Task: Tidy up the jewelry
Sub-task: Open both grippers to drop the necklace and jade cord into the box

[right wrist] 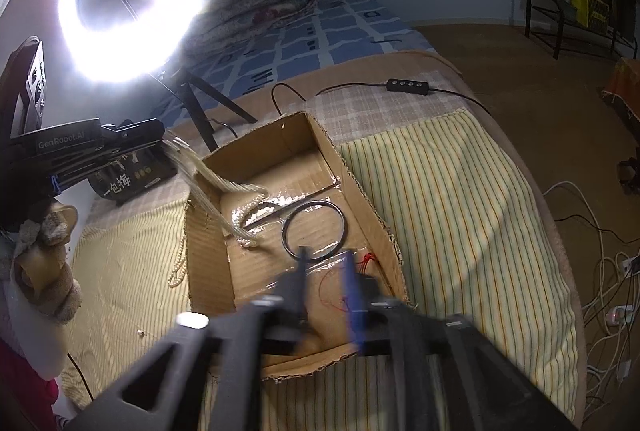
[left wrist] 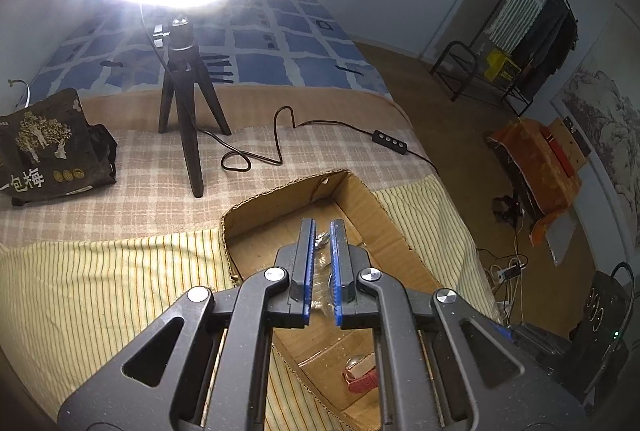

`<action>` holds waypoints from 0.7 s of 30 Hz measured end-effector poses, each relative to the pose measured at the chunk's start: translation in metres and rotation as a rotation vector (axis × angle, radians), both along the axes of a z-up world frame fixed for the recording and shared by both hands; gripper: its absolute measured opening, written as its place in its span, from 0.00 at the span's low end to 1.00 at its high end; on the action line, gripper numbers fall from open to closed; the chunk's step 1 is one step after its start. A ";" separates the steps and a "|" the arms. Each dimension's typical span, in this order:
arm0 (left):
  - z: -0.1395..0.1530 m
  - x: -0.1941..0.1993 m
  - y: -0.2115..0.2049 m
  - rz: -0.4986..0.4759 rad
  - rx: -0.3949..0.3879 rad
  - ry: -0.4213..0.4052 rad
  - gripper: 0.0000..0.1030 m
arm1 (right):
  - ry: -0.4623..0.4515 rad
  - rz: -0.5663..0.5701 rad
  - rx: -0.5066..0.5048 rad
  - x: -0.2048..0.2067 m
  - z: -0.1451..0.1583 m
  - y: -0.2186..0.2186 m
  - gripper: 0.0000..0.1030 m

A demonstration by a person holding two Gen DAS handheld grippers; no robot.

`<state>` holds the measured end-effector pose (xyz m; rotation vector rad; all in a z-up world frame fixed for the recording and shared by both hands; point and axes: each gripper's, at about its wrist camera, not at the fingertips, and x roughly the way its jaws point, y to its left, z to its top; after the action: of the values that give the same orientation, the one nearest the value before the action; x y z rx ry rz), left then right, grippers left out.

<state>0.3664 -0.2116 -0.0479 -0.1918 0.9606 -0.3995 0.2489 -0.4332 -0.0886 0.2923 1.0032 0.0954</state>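
**Lowering the pearl strand into the box**

Left wrist view: the left tool (left wrist: 322,227) hangs over the cardboard box (left wrist: 394,227), which lies on the striped cloth (left wrist: 100,291) covering the bed. Its blue-padded fingers (left wrist: 307,263) stand nearly parallel with a narrow gap, and something pale and shiny shows between them; it looks pinched there, though the grip itself is hard to read from this angle. At 6 o'clock, under the tool's frame, a red strap (left wrist: 360,379) lies on the box floor. The tripod (left wrist: 188,111) of the ring light stands at 11 o'clock, well clear.

Right wrist view: the left tool (right wrist: 160,147) appears at 9 o'clock, closed on a pearl necklace (right wrist: 212,175) that streams down, blurred, over the box's (right wrist: 368,207) left wall, its lower end coiled on the floor inside. Near it lie a metal bangle (right wrist: 314,231) and, at 5 o'clock of that, a red cord (right wrist: 366,261). The right tool (right wrist: 326,259) is blurred above the bangle, fingers apart and empty.

Done well, the strand should probably be lowered slowly so that it coils beside the bangle rather than across it, and released only once the slack has cleared the wall. A second beaded strand (right wrist: 178,263) lies outside on the cloth, likely next.
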 end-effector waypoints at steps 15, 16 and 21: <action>0.010 -0.022 0.032 0.015 0.051 -0.031 0.40 | -0.039 -0.022 -0.002 -0.010 0.017 0.009 0.63; 0.013 -0.025 0.038 0.018 0.055 -0.039 0.40 | -0.043 -0.019 -0.002 -0.012 0.019 0.011 0.63; 0.028 -0.040 0.066 0.041 0.075 -0.070 0.40 | -0.067 0.002 -0.011 -0.017 0.030 0.023 0.63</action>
<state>0.3262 -0.1457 -0.0204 -0.1286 0.8999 -0.3299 0.2320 -0.4100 -0.0585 0.2766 0.9371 0.1012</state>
